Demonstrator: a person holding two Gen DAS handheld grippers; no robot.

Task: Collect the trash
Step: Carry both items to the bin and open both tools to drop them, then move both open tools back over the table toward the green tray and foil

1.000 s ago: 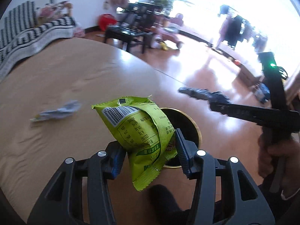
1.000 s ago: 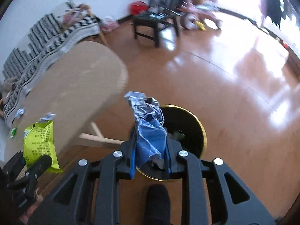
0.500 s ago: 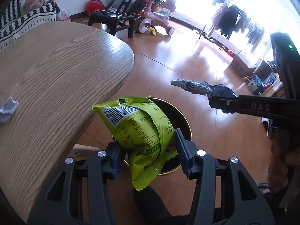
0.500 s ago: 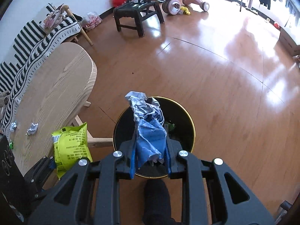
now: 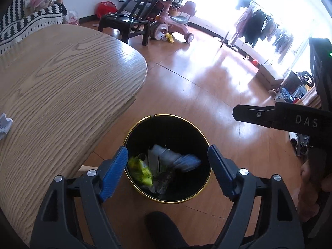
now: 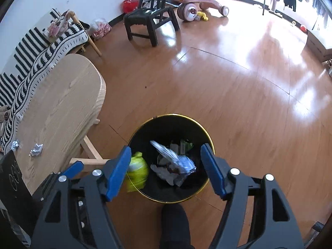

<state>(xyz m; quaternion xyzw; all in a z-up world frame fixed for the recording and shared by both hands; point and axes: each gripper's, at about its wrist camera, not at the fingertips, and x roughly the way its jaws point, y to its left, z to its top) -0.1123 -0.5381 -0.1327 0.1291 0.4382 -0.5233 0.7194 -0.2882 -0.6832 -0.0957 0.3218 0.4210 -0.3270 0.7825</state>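
Observation:
A black bin with a gold rim (image 5: 166, 116) stands on the floor beside the wooden table (image 5: 51, 83). My left gripper (image 5: 167, 153) hangs over it, its jaws opening with nothing between them. The green snack bag (image 5: 139, 168) lies inside the bin at its left wall. My right gripper (image 6: 166, 151) is also above the bin (image 6: 172, 115), jaws opening and empty. The blue and silver wrapper (image 6: 178, 161) sits among other scraps in the bin, next to the green bag (image 6: 137, 172). Two crumpled foil scraps (image 6: 36, 149) lie on the table.
The table (image 6: 62, 103) is left of the bin, with another crumpled scrap (image 5: 4, 124) near its edge. A black chair (image 6: 149, 20) and a pink tricycle (image 6: 197, 4) stand far back on the wooden floor. A dark foot (image 6: 174, 224) is just in front of the bin.
Both grippers have opened. The green bag left the left gripper and the blue wrapper left the right gripper; both now lie in the bin. The left gripper moved off the table to above the bin.

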